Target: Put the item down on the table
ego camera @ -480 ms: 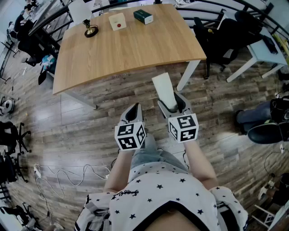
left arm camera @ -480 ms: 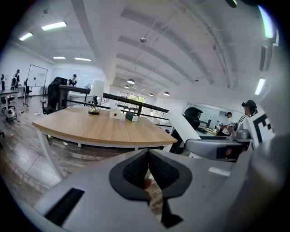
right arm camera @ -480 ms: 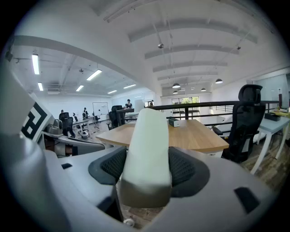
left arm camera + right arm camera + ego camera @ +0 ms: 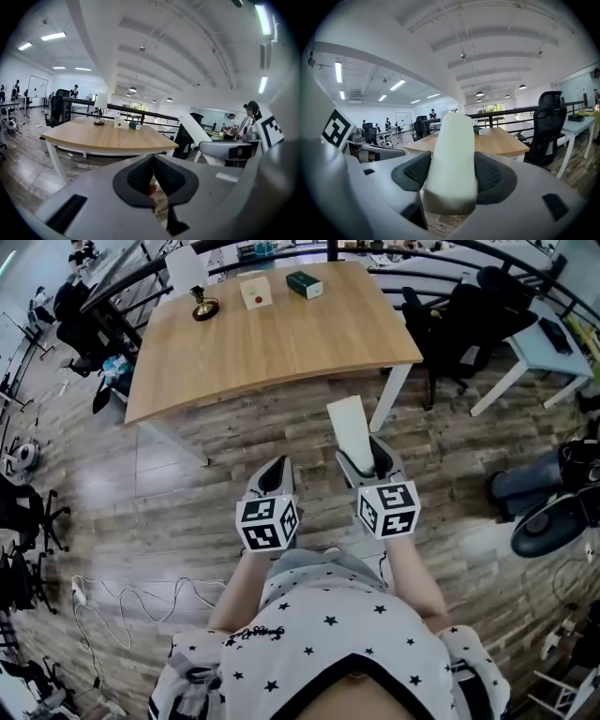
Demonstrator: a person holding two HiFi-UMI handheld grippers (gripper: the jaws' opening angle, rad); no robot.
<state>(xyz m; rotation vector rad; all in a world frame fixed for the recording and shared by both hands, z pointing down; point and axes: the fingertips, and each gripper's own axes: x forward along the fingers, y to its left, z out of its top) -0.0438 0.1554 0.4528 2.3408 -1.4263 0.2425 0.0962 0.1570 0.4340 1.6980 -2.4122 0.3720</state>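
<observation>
Right gripper [image 4: 367, 461] is clamping the pale off-white oblong block [image 4: 351, 427] btw its two dark pads. The block is sticking out fwd past the jaws and hanging over the wood-plank floor [image 4: 216, 474], just short of the light wooden table w/ white legs [image 4: 281, 343], so it's not touching the tabletop. Left gripper [image 4: 272, 476] is hovering just beside the right one w/ jaws pressing together on nothing, and at the table's far end a small white box w/ a red dot [image 4: 256, 293], a dark green box [image 4: 304, 283] and a brass-coloured stand [image 4: 202, 307] are sitting apart from each other.
</observation>
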